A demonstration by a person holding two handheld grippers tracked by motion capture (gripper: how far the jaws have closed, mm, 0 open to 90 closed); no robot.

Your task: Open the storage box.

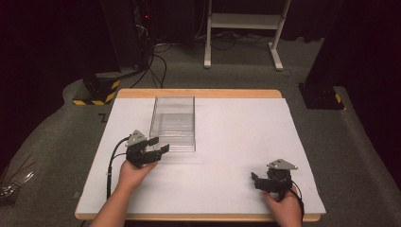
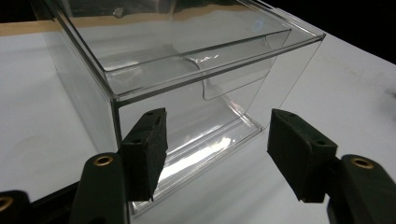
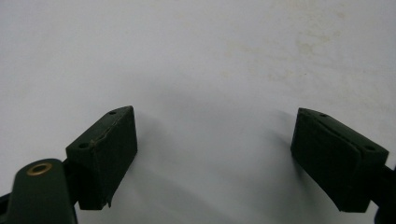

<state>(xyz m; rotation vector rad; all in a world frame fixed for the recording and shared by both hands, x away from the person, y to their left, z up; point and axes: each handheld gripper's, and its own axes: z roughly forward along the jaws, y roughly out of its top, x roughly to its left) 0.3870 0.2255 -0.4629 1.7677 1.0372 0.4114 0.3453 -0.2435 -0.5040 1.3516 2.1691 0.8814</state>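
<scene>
A clear plastic box [image 1: 173, 123] stands on the white table [image 1: 227, 142], left of centre; up close its near wall [image 2: 196, 102] shows a recessed handle. My left gripper [image 1: 159, 145] sits at the box's near left corner, open, its jaws spread just short of the near wall with nothing between them; the gripper [image 2: 217, 154] has its left pad [image 2: 147, 149] close to the corner edge. My right gripper [image 1: 255, 180] rests near the table's front right, open over bare white surface; the gripper [image 3: 224, 158] holds nothing.
A wooden strip [image 1: 198, 93] edges the table's far side. Beyond it stand a white frame [image 1: 243, 28] on the grey floor, a black-and-yellow striped base [image 1: 97, 92] with cables at far left, and a dark stand [image 1: 321, 92] at far right.
</scene>
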